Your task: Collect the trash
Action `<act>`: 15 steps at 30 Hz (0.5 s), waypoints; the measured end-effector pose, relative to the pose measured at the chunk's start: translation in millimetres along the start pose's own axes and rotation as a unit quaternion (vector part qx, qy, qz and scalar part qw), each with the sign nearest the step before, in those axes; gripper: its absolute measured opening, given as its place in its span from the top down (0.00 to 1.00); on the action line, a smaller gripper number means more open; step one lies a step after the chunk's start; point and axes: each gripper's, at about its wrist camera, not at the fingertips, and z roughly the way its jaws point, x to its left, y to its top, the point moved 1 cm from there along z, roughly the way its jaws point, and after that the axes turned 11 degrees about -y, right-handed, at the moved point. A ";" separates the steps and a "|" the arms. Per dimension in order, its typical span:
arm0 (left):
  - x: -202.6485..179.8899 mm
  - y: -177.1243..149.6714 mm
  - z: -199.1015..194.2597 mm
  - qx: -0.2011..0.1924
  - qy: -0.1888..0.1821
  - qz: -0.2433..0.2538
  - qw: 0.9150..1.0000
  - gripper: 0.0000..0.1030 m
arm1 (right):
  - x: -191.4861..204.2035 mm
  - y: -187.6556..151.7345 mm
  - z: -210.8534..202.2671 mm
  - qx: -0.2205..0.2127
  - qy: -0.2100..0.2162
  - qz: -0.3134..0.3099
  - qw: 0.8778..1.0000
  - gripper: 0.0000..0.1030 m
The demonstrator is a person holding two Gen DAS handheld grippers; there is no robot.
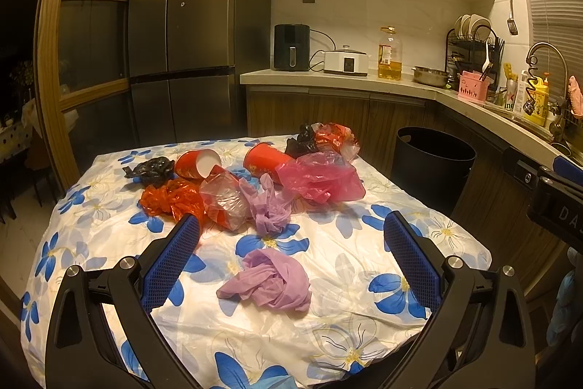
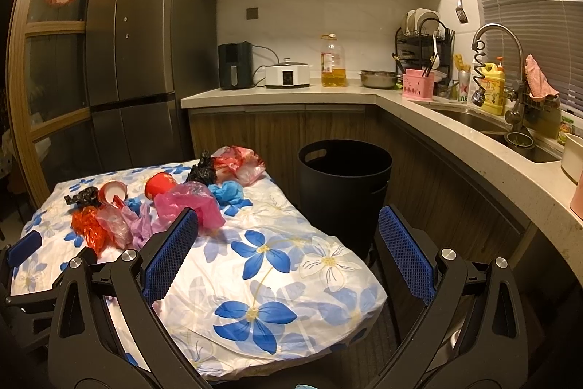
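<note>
Trash lies on a table with a blue-flowered cloth [image 1: 109, 232]. Nearest my open left gripper [image 1: 291, 236] is a crumpled purple glove [image 1: 269, 283], lying between and just below the fingertips. Farther off are a second purple glove [image 1: 269, 206], a pink bag [image 1: 320, 177], an orange bag [image 1: 171, 199], a clear bag [image 1: 222, 199], two red cups [image 1: 196, 163] [image 1: 262, 159] and black bags [image 1: 151, 168]. A black bin [image 1: 433, 163] stands beyond the table's right side. My right gripper [image 2: 288, 236] hangs open over the table's right edge [image 2: 328, 265], empty, with the bin [image 2: 342, 192] ahead. A blue glove [image 2: 227, 192] shows in the right wrist view.
A counter [image 2: 277, 93] runs along the back and right with an air fryer [image 2: 235, 64], a cooker, an oil bottle [image 2: 332, 61], a dish rack and a sink [image 2: 473, 119] with a tap. A tall fridge [image 2: 142, 53] stands at the back left. The left gripper's body [image 2: 22, 265] shows at the left edge.
</note>
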 end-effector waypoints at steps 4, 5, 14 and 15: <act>-0.4 -0.1 0.1 0.000 0.000 -0.001 1.000 0.05 | 0.3 -0.4 0.5 -0.001 0.000 -0.001 1.000 0.05; -1.0 -0.2 0.2 -0.001 0.000 -0.001 1.000 0.05 | 0.0 -0.4 0.7 0.000 0.001 0.000 1.000 0.05; 0.8 0.0 -0.1 0.000 0.000 -0.001 1.000 0.05 | 2.0 -2.5 3.0 0.001 0.002 0.000 1.000 0.05; -0.7 -0.3 -0.3 -0.001 -0.001 0.000 1.000 0.05 | 2.1 -2.6 3.0 0.001 0.001 -0.001 1.000 0.05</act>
